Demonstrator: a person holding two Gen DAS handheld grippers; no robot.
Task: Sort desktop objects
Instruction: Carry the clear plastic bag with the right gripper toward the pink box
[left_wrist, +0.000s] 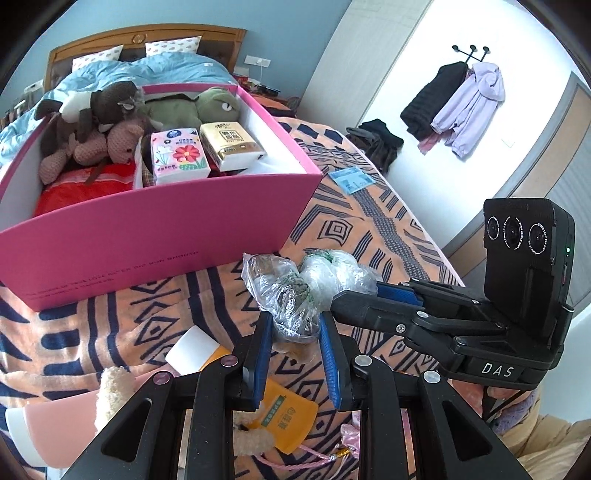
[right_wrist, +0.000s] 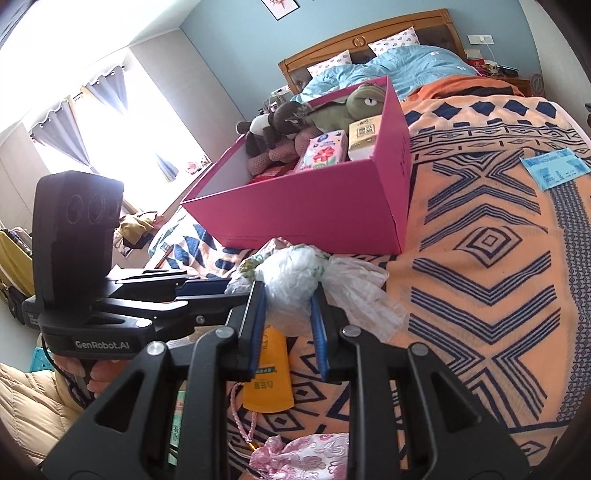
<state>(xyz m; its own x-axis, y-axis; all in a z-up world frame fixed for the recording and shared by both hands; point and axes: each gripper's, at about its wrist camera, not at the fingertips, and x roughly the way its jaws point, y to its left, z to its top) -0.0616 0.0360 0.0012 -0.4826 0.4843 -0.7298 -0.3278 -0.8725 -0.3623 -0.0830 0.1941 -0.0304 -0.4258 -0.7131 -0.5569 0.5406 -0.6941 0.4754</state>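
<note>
Both jaws are clamped on one crumpled clear plastic bag (left_wrist: 295, 291): the left gripper (left_wrist: 295, 354) pinches its near end, the right gripper (right_wrist: 288, 325) its right side. The bag hangs above the patterned bed blanket (right_wrist: 480, 277), just near of the pink box (left_wrist: 147, 229) holding plush toys (left_wrist: 110, 125) and tissue packs (left_wrist: 177, 155).

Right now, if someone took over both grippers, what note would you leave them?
Left gripper: shut on the plastic bag.
Right gripper: shut on the same bag, other end; it hangs above the blanket.
Pink box: already holds plush toys and two tissue packs.
Left on the blanket: orange tube, pink pouch, blue card.
Next, likely: bag into the box.
</note>
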